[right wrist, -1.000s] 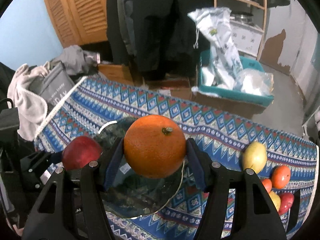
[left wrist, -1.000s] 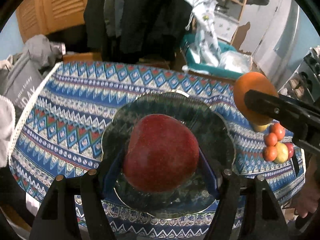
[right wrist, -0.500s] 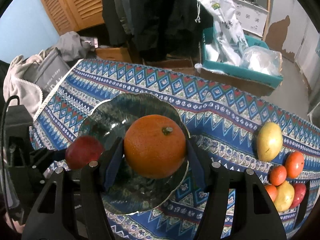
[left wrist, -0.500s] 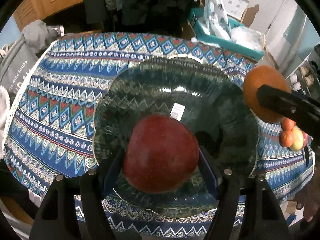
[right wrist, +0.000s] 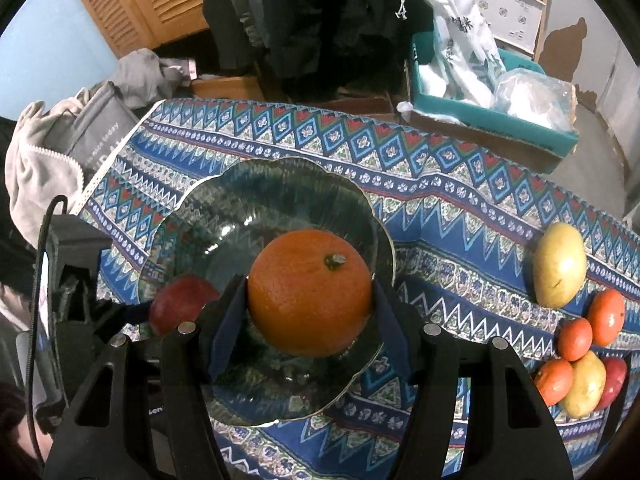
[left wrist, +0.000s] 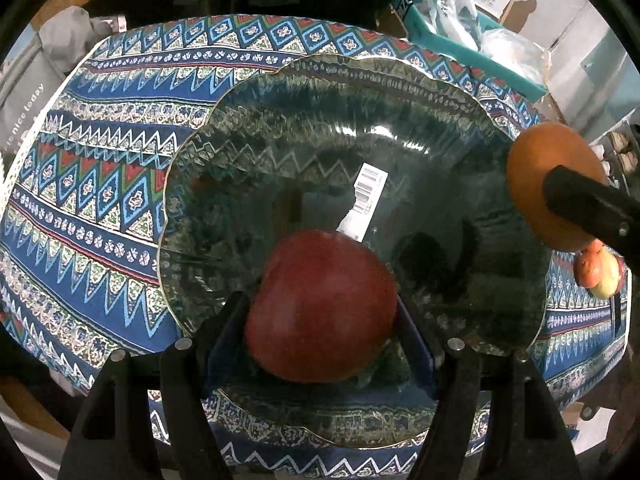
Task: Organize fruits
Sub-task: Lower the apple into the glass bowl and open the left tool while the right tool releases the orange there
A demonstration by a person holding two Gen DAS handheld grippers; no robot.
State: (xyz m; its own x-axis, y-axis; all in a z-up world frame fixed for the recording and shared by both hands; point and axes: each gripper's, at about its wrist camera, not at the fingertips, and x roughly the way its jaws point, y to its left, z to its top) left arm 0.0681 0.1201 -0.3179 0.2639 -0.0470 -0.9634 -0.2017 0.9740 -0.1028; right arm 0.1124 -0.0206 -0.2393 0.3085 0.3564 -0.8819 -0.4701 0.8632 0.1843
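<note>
Patterned tablecloth, glass plate, clamped orange

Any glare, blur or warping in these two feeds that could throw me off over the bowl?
Left wrist: red apple slightly soft, light streaks glare on the glass bowl, tablecloth bends at the fisheye rim. Right wrist: orange sharp, corners dark, little glare.

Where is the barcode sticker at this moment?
In the left wrist view, the barcode sticker is at the middle of the glass bowl, just beyond the red apple.
</note>
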